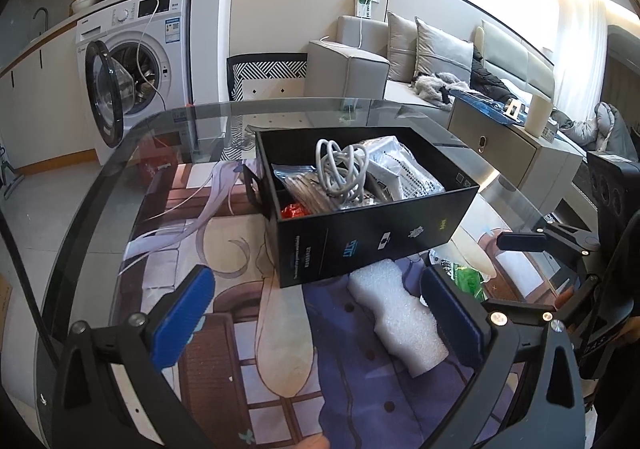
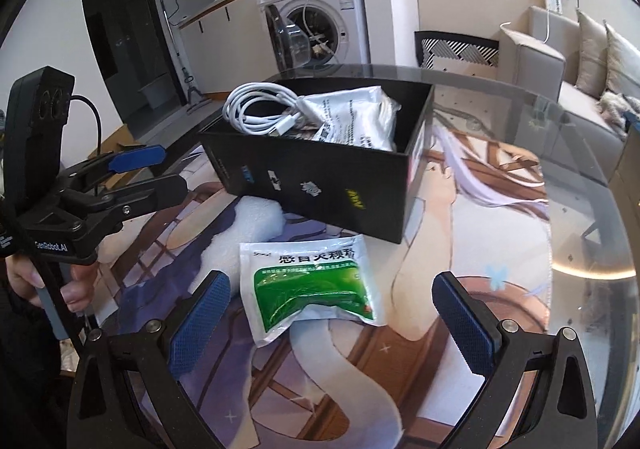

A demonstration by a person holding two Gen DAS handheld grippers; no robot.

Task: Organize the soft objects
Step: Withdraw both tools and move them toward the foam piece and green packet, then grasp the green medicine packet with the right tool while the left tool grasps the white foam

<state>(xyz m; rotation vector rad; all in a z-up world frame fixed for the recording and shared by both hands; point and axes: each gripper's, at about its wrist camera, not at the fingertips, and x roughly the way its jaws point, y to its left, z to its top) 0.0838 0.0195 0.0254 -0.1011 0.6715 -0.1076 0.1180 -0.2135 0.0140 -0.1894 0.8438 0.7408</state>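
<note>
A white foam block [image 1: 396, 321] lies on the printed mat just in front of the black box [image 1: 360, 241]. My left gripper [image 1: 318, 315] is open wide around it, with the foam close to the right pad [image 1: 452, 317] and not pressed. The box holds a coiled white cable [image 1: 342, 169] and plastic bags [image 1: 404, 169]. In the right wrist view a green-and-white packet [image 2: 312, 289] lies flat before the box [image 2: 320, 185], next to the foam [image 2: 248, 225]. My right gripper [image 2: 334, 325] is open above the packet's near edge, its pads well apart from it. The left gripper [image 2: 160, 173] shows at the left.
Everything rests on a round glass table [image 1: 120, 177] covered by a printed mat [image 2: 480, 233]. A person's hand [image 2: 76, 289] holds the left gripper's handle. Beyond the table stand a washing machine [image 1: 136, 61], a grey sofa [image 1: 360, 61] and a low cabinet [image 1: 512, 145].
</note>
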